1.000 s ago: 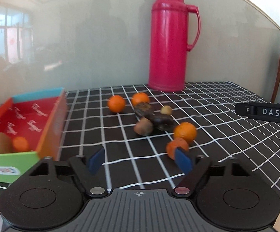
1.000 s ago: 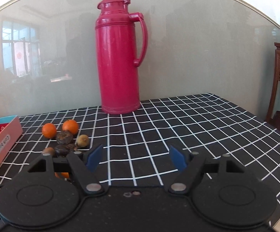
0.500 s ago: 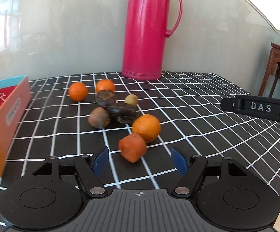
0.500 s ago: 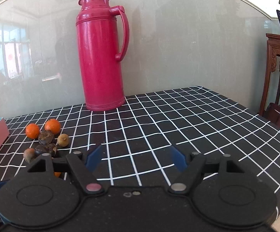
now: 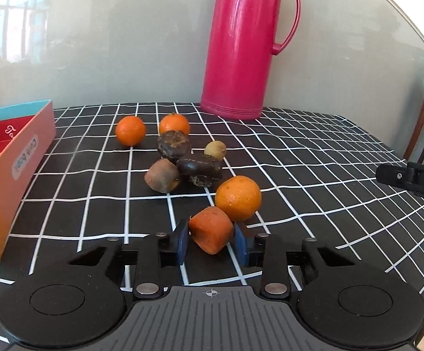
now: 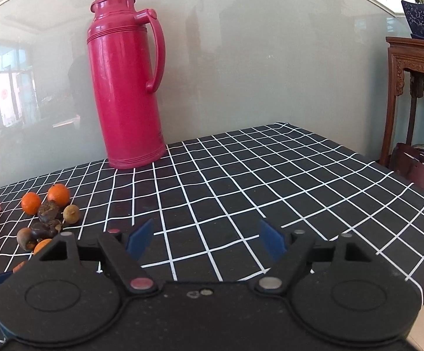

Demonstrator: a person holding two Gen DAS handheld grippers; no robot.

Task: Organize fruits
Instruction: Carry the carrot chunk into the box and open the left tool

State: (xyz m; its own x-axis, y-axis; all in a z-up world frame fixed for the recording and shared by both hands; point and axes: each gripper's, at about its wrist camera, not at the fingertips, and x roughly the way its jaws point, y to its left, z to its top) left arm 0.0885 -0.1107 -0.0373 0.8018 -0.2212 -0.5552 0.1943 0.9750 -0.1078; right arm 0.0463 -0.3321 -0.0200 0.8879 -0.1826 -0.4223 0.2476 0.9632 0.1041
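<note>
While left gripper (image 5: 212, 241) brackets reddish fruit (image 5: 211, 229), tangerine (image 5: 238, 198) touching behind

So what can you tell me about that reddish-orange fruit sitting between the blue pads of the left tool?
The reddish-orange fruit is small, matte and blocky, with flattened sides and a deeper red tone than the round oranges. It rests on the black checked tablecloth, nearest of the fruit pile. The left gripper has its blue pads on either side, close against it; whether they press it yet is unclear. Behind it on the right, a larger orange appears to touch it.
</note>
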